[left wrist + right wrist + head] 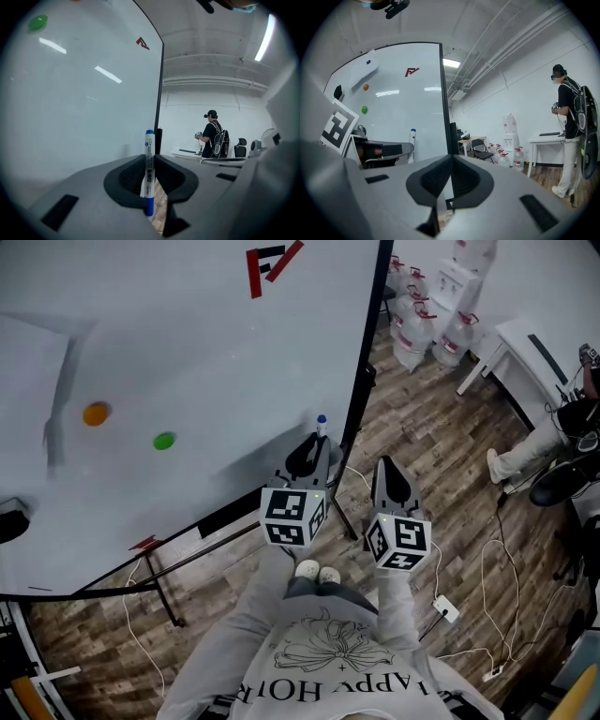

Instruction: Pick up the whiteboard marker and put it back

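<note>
A white whiteboard marker (149, 171) with a blue cap stands upright between the pads of my left gripper (150, 178), which is shut on it. In the head view the marker's blue cap (322, 421) sticks up past the left gripper (311, 448), close to the whiteboard (206, 352) near its right frame. From the right gripper view the marker (412, 146) shows at the left in front of the board. My right gripper (451, 176) is shut with nothing in it; in the head view the right gripper (390, 474) hangs beside the left one, off the board's edge.
The board's black frame (367, 343) and its stand legs (343, 517) run just right of the marker. Orange (96, 413) and green (165, 440) magnets stick to the board. Water jugs (427, 329), a white table (534, 352), floor cables (487, 587) and a person (213, 136) lie beyond.
</note>
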Motion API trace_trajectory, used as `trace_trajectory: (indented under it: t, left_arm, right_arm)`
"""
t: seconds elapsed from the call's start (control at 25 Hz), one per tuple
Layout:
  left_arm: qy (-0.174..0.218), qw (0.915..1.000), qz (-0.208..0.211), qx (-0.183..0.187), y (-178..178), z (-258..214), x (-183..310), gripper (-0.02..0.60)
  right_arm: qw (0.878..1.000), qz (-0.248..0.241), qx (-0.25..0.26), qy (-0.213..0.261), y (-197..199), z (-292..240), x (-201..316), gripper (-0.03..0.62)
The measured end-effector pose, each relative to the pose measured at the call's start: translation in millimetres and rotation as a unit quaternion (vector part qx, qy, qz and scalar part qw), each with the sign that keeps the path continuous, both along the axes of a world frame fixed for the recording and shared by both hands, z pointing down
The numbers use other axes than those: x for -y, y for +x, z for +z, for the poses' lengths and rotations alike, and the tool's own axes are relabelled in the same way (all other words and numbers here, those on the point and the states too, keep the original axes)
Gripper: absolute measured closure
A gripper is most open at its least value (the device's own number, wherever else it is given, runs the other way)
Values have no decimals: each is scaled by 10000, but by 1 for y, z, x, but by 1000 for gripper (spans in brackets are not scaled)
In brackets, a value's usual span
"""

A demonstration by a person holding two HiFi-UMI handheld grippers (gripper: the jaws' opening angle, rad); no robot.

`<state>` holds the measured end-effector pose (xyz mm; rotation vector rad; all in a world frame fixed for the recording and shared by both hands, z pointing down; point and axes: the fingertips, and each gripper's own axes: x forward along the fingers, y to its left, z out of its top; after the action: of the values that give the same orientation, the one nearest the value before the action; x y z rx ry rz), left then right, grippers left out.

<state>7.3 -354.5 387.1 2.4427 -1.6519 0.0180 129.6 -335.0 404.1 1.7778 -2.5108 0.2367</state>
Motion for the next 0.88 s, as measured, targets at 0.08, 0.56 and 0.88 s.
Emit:
trace_trajectory:
  t: [0.08, 0.56, 0.88]
  left_arm:
    - [-34, 10000, 23, 12, 3, 5, 5, 522]
    - [-277, 9994, 136, 127, 13, 55, 36, 522]
    - [-875, 9958, 253, 124, 19, 107, 49, 520]
  right_arm:
    - [10000, 59, -24, -29, 4, 2, 1, 589]
    - [9987, 381, -124, -317, 25, 25, 5, 589]
    - [9967, 499, -178, -620, 32, 49, 6, 589]
